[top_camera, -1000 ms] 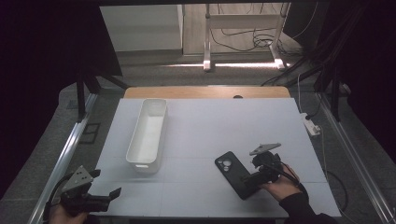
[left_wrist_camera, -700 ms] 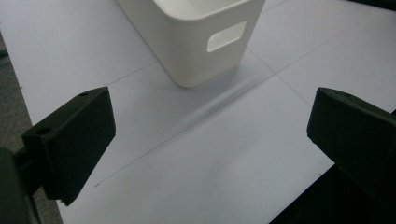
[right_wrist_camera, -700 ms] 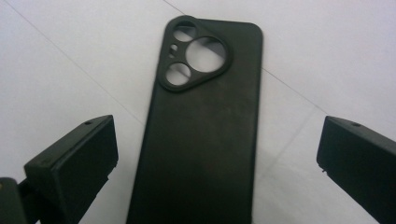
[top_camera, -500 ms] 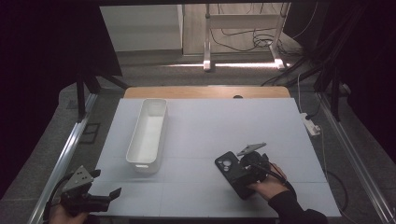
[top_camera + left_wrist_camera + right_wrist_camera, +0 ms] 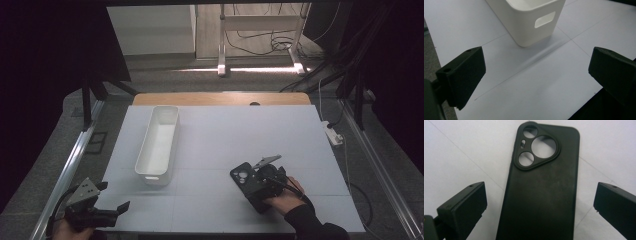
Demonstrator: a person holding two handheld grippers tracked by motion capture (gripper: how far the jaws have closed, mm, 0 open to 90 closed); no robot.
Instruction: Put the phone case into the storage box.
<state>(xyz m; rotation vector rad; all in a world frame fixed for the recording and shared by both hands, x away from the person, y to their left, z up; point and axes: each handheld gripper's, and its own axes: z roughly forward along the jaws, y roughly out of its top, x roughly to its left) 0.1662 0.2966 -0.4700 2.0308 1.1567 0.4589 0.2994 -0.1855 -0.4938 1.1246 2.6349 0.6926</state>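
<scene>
A black phone case (image 5: pixel 544 190) lies flat on the white table (image 5: pixel 300 135), between the spread jaws of the right gripper (image 5: pixel 540 202). The left gripper (image 5: pixel 536 72), also spread, faces a white bin (image 5: pixel 529 17).

Two hand-held black tools. The left tool (image 5: pixel 107 212) carries a grey three-cornered plate on top and has blocky matte jaws, each with small round holes. The right tool (image 5: pixel 260 182) bears a similar grey plate, possibly thinner; its hand (image 5: pixel 285 197) emerges from a dark sleeve.
</scene>
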